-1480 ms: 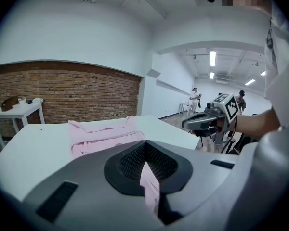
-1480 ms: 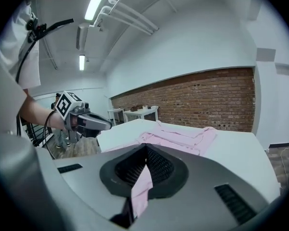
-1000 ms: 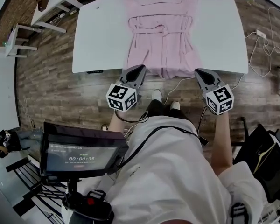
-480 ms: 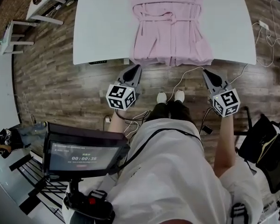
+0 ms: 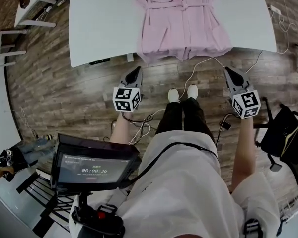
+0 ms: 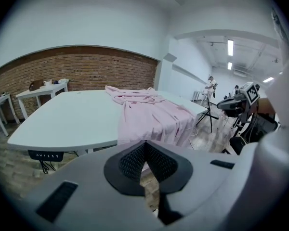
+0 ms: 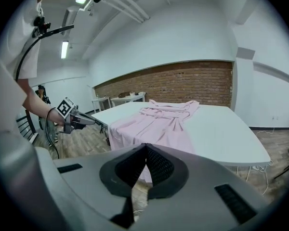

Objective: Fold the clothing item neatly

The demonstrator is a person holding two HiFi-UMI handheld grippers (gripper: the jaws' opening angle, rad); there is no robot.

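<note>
Pink garment lies spread on the white worktop, with its hem draped over the near edge. Left gripper and right gripper hang short of that edge, fingers together, nothing held. Judgement: open both, then pinch the two hem corners evenly before folding.

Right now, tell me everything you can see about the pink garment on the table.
The pink garment is a pale, thin-looking robe or dress, spread flat and unfolded on the white table. A tie belt is knotted across its waist. Its hem droops over the near table edge. Only the table touches it.
</note>
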